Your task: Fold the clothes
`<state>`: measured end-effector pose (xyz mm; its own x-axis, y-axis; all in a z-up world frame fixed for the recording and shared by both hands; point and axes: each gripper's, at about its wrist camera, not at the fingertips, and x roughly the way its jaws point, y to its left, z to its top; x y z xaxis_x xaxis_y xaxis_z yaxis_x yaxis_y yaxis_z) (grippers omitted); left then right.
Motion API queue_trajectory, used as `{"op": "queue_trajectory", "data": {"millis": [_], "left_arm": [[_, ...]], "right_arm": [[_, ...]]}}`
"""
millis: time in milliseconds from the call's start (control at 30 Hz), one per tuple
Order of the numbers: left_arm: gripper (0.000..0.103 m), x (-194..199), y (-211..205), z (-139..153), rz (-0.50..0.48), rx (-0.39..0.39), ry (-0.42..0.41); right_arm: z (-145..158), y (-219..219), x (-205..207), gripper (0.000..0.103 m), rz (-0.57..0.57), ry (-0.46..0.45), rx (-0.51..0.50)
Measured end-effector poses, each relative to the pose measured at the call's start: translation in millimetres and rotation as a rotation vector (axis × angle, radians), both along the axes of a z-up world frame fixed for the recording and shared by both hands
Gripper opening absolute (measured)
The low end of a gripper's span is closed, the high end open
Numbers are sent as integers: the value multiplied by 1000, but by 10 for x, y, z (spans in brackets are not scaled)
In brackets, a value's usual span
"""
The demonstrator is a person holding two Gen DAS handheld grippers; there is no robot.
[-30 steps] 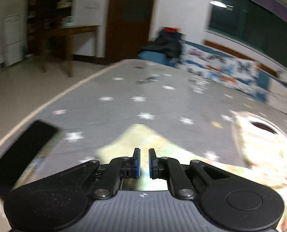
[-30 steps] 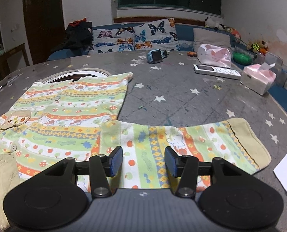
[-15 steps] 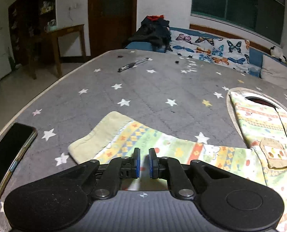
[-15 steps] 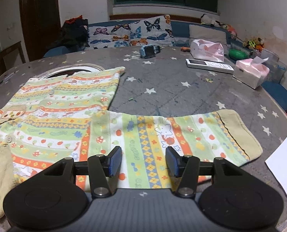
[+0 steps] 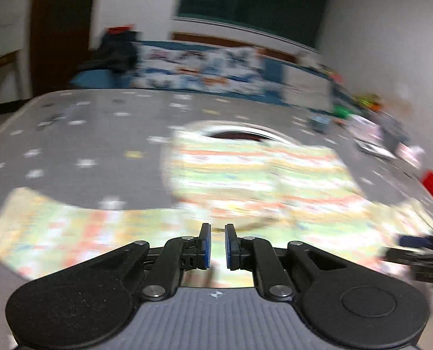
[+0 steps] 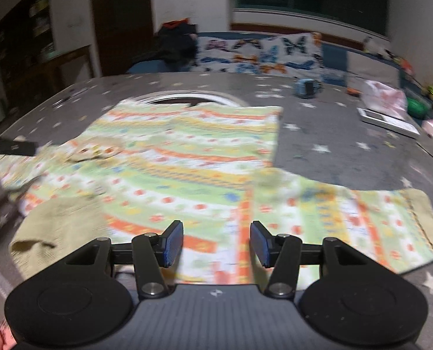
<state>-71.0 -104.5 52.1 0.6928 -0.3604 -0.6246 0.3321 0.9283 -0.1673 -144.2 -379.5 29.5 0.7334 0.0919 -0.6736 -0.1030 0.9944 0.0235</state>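
In the left wrist view, heavily smeared by motion blur, the left claw point(image 5: 215, 246) has its blue pads drawn close with only a narrow gap and nothing clearly between them, hanging over the striped green, orange and yellow child's shirt point(image 5: 245, 180) spread flat on the grey star-patterned tabletop point(image 5: 85, 122); the shirt's print is unreadable. In the right wrist view, the right claw point(image 6: 216, 243) is spread wide and empty above the shirt's point(image 6: 187, 169) near hem, with the right sleeve point(image 6: 362, 224) stretched out beside it and a dark blurred shape point(image 6: 9, 147), cut off at the left edge, hard to identify.
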Motion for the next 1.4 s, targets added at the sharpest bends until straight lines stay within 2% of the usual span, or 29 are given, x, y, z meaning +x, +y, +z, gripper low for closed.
{"op": "queue_trajectory", "data": {"millis": [133,333,433,567,833,1133,1267,1333,1400], "left_arm": [[12,-121,-405,-66,-132,10,8],[12,-254,-681,-266,-235,60,38],[18,-269,-703,-311,-252,79,42],[18,-265,-717,-277,-258,79,36],[19,-265,-773,-129,-288,82,0],[19,-250,-1101,-240,-361,84,18],[20,-261,-1199,-316,-387,89,32],[28,-287,-1233,-333,-401,95,23],[29,-313,-1261,-344,-410,107,12]], "right_arm": [[-22,204,-69,52,71,-3,-40],[-75,333,-213,52,118,-7,-121],[-44,355,-259,52,137,-24,-156],[21,372,-236,53,149,-59,-157],[-68,417,-226,52,178,-34,-171],[-35,297,-294,53,139,-34,-105],[65,37,-351,53,48,-47,-48],[78,-137,-356,53,-15,-48,-40],[80,-322,-353,53,-79,-45,-28]]}}
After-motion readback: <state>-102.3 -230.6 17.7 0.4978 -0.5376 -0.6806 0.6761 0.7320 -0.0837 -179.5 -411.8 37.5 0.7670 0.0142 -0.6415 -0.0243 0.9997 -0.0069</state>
